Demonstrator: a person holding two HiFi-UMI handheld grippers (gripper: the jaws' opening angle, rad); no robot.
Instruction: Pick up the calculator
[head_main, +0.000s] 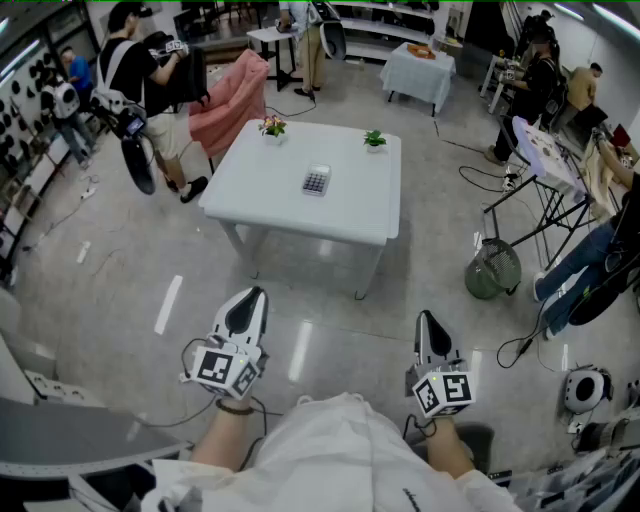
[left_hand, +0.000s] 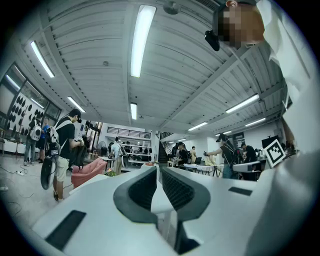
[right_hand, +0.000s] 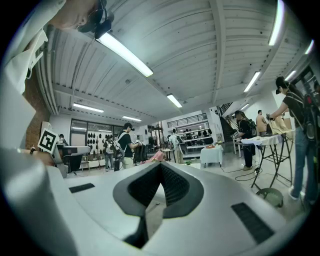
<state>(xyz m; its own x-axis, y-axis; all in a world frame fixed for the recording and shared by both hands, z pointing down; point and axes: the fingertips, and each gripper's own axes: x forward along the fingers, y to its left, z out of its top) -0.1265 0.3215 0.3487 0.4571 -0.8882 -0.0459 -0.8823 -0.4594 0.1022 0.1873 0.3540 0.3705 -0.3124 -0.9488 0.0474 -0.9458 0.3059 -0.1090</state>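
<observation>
A small grey calculator (head_main: 316, 181) lies flat near the middle of the white table (head_main: 270, 200), seen in the head view only. My left gripper (head_main: 256, 294) and right gripper (head_main: 424, 317) hang close to my body over the floor, well short of the table's near edge. Each points forward and holds nothing. In the left gripper view the left gripper (left_hand: 159, 168) has its dark pads meeting at the tips. The right gripper (right_hand: 161, 165) in its own view looks the same, pads closed together. Both gripper views face the room and ceiling, and the calculator does not show in them.
Two small potted plants (head_main: 272, 127) (head_main: 374, 139) stand at the table's far edge. A pink chair (head_main: 228, 100) and a person with a backpack (head_main: 140, 70) are beyond its left side. A round wire fan (head_main: 493, 268), cables and a folding stand (head_main: 545, 165) lie to the right.
</observation>
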